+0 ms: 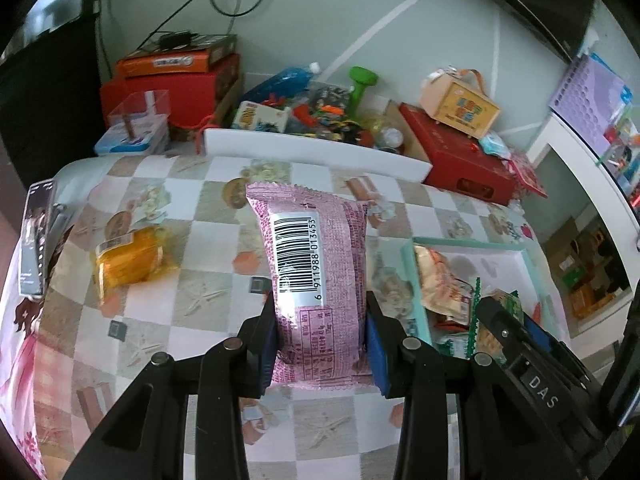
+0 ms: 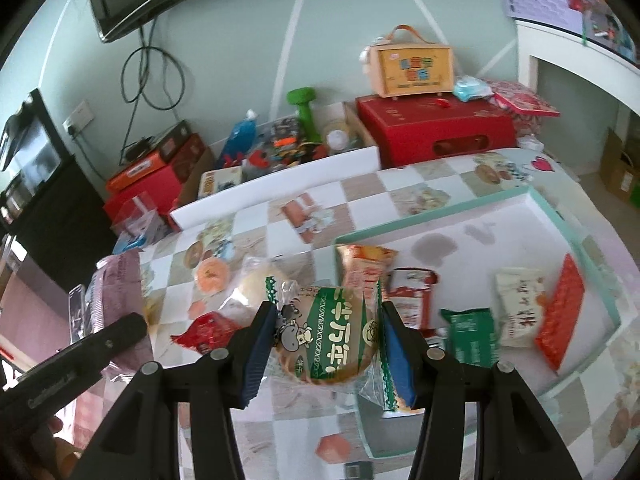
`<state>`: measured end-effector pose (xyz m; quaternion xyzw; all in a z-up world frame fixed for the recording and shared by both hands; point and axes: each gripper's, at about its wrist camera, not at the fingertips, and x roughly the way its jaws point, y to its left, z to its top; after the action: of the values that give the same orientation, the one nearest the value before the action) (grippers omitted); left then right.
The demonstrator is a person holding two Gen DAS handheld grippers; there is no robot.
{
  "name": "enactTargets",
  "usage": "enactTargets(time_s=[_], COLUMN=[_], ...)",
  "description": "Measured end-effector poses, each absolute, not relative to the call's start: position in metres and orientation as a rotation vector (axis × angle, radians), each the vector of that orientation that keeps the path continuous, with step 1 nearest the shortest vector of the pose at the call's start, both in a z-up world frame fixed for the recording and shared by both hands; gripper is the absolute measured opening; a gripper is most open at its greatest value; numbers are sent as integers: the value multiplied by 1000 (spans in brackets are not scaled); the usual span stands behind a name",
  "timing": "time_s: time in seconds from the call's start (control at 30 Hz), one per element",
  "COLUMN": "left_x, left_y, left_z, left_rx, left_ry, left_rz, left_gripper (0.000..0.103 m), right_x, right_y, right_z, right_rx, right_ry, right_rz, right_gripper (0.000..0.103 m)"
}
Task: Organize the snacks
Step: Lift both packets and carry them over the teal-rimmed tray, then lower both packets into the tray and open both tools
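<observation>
My left gripper (image 1: pixel 320 344) is shut on a pink snack packet (image 1: pixel 316 280), barcode side up, held above the checkered tablecloth. My right gripper (image 2: pixel 326 354) is shut on a green-and-clear packet of round biscuits (image 2: pixel 332 336), held over the near left corner of the mint-rimmed white tray (image 2: pixel 500 200). The tray holds several snacks: an orange-pink bag (image 2: pixel 362 276), a red-white packet (image 2: pixel 412 296), a dark green packet (image 2: pixel 472 336), a white packet (image 2: pixel 520 304) and a red packet (image 2: pixel 560 312). An orange-yellow packet (image 1: pixel 128 260) lies on the table to the left.
A clear bun packet (image 2: pixel 252 280) and a red packet (image 2: pixel 204 332) lie left of the tray. A white box wall (image 1: pixel 312 148) and a red box (image 1: pixel 460 160) line the table's far edge. A phone-like object (image 1: pixel 36 236) lies at the left edge.
</observation>
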<state>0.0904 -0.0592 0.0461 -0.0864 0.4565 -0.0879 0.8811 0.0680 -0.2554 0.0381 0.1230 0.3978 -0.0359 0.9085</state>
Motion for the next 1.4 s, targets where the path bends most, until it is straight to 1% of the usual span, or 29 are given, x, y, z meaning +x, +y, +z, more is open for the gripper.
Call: enactTargets(time_s=[0.53, 0.87, 1.1, 1.4], left_x=[90, 91, 94, 109], left_y=[-128, -169, -198, -231], left_z=[35, 23, 9, 8], left_rx=[-89, -29, 15, 22], left_ry=[996, 1031, 1065, 1065], left_rz=[-326, -399, -445, -487], left_gripper=[40, 40, 40, 40], right_x=[58, 53, 59, 66], right_y=[-322, -376, -393, -405], right_z=[37, 25, 10, -1], right_rx=[303, 372, 405, 418], right_ry=[821, 823, 845, 855], right_rz=[-213, -311, -330, -343], right_gripper=[55, 55, 55, 55])
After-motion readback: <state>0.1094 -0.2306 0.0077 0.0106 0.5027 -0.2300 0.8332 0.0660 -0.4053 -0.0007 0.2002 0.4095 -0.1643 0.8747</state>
